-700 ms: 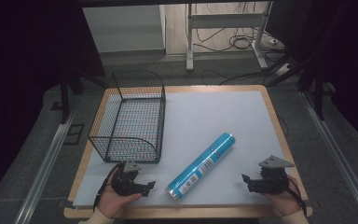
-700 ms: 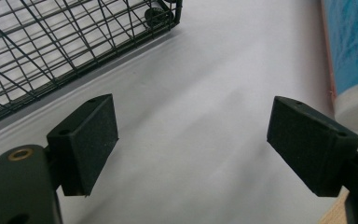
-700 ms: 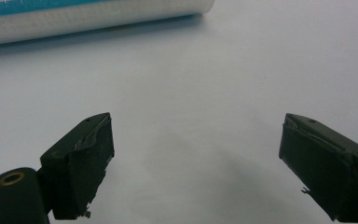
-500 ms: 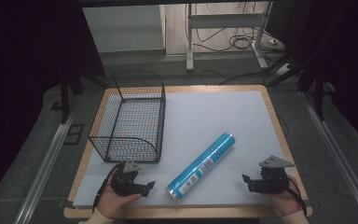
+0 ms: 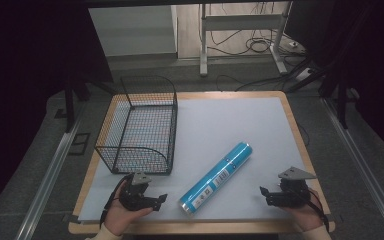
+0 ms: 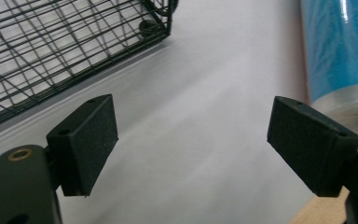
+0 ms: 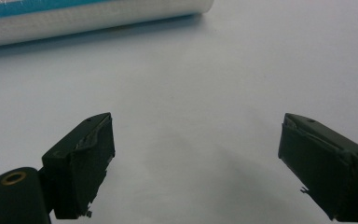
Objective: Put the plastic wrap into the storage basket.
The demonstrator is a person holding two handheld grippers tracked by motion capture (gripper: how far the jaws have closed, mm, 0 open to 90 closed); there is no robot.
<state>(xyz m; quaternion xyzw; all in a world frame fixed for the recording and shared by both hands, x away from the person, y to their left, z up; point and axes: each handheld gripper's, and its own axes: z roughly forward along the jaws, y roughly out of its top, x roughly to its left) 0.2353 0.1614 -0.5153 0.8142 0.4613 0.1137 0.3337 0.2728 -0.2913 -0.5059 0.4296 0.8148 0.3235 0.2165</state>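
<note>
The long blue cylindrical tube (image 5: 216,178) lies diagonally on the white desk (image 5: 230,125), between my left gripper (image 5: 156,200) and my right gripper (image 5: 265,195). Both fingers stand wide open, empty. The black wire basket (image 5: 139,131) stands beyond the left one.

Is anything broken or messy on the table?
Mostly tidy. One odd thing: the black pads on the right gripper look frayed and peeling at their edges. The blue cylindrical tube lies slantwise beside the black wire basket, intact.
</note>
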